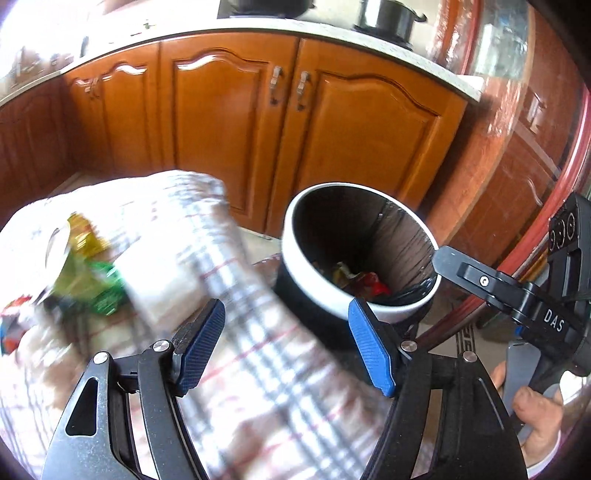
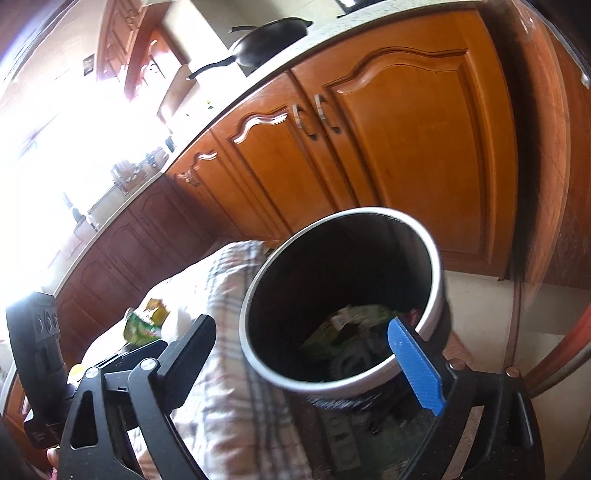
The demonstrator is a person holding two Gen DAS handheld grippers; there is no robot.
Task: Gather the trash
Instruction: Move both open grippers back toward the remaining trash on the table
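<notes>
A round trash bin with a white rim stands beside the table and holds several wrappers. It also shows in the right wrist view, with green packaging inside. My left gripper is open and empty above the checked tablecloth, left of the bin. My right gripper is open and empty, right over the bin's mouth; it also shows in the left wrist view. Green and yellow wrappers lie blurred on the cloth at the left, also visible in the right wrist view.
Wooden kitchen cabinets run behind the bin under a pale counter with a pot and a frying pan. A round glass table edge curves at the right. More coloured trash lies at the cloth's left edge.
</notes>
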